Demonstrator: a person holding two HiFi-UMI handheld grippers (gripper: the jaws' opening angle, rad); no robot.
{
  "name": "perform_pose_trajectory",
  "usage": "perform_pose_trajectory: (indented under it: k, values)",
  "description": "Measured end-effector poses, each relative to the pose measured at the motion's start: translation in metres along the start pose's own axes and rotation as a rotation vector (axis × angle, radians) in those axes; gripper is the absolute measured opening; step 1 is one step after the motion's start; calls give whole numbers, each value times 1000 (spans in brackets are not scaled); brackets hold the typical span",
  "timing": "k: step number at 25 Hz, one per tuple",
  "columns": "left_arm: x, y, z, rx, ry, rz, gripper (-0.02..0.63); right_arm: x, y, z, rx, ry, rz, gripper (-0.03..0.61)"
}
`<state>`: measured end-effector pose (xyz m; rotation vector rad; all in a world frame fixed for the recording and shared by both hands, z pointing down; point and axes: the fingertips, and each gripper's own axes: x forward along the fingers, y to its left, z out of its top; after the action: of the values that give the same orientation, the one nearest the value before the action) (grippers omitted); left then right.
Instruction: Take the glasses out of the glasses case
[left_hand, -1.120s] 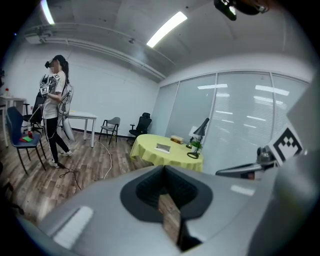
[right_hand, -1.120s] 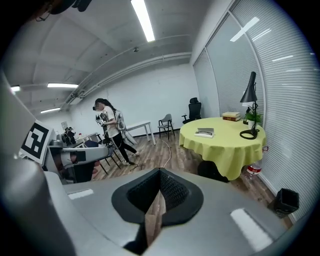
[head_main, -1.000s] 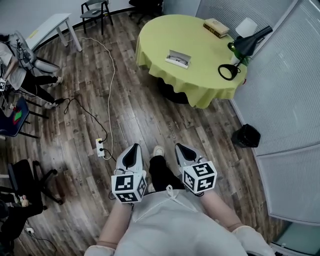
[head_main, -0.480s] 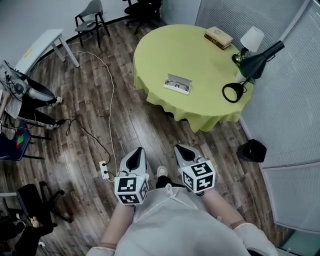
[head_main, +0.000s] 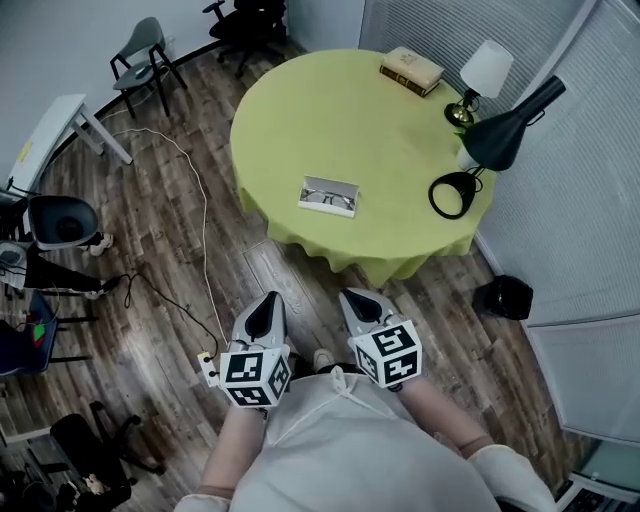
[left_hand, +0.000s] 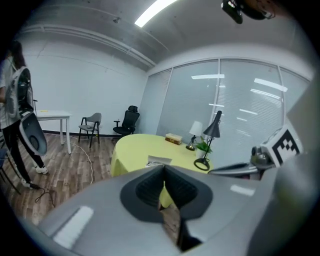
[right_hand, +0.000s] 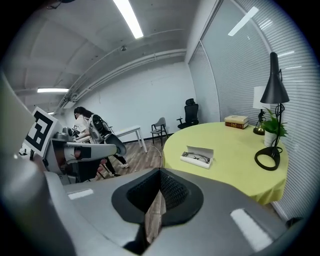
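An open white glasses case (head_main: 329, 196) lies on the round table (head_main: 300, 110) with the yellow-green cloth, near its front edge. Dark-rimmed glasses (head_main: 330, 199) rest inside it. The case also shows in the right gripper view (right_hand: 198, 156) and, partly hidden by the jaws, in the left gripper view (left_hand: 159, 161). My left gripper (head_main: 263, 308) and right gripper (head_main: 357, 303) hang side by side over the wood floor, well short of the table. Both are shut with nothing between their jaws.
On the table stand a black desk lamp (head_main: 470, 160), a small white-shaded lamp (head_main: 478, 78) and a book (head_main: 412, 70). A black bin (head_main: 503, 296) sits by the blinds at right. A white cable (head_main: 197, 220) and power strip cross the floor at left; chairs and a person stand farther left.
The head view has moved closer to the table; the table and case now sit lower and nearer. Both grippers stay shut, side by side in front of the person.
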<state>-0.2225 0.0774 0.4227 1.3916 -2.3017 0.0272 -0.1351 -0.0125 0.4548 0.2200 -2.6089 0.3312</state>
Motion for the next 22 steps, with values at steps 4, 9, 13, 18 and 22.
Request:
perform_pose_trajectory:
  k: [4,9,13,18,22]
  values:
    - [32,-3,16,44,-14,-64,8,15,-22,10,41,-9,-36,-2]
    - [80,-3,38,83,-24,-177,8,36,-47,32,87,-50,-84,-1]
    - [127,-5,59,108,-19,-302,7,58,-73,58,128,-99,-146,-2]
    - [181,-4,81,195,-4,-461,8,87,-102,84,176,-125,-242,-1]
    - [225,3,92,244,23,-552,8,115,-123,99,204,-127,-315,0]
